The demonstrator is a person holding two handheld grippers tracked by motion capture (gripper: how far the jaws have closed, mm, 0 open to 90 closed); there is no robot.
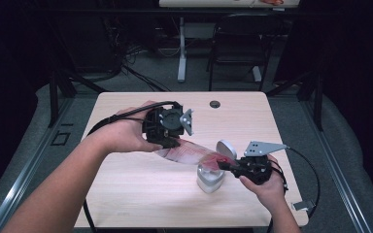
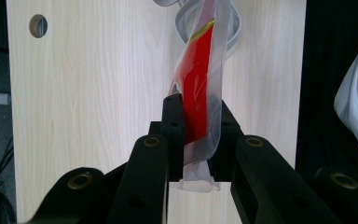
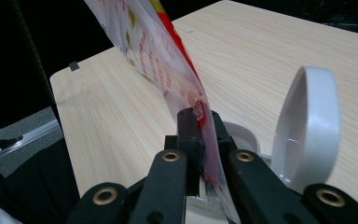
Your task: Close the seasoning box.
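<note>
A clear plastic packet with red print (image 1: 187, 151) stretches between my two grippers above the light wood table (image 1: 126, 184). My left gripper (image 1: 175, 141) is shut on one end of the packet (image 2: 196, 102). My right gripper (image 1: 223, 165) is shut on the other end of the packet (image 3: 168, 60), just above a small white container (image 1: 209, 178). The container's round hinged lid (image 1: 226, 148) stands open; the lid (image 3: 307, 126) rises right beside my right gripper (image 3: 204, 125). Beyond my left gripper (image 2: 196, 109), the container rim (image 2: 230, 39) shows under the packet.
A round cable hole (image 1: 215, 104) sits near the table's far edge. A folding chair (image 1: 238, 43) and a desk leg (image 1: 181, 53) stand on the floor beyond the table. Cables trail from both grippers off the table's sides.
</note>
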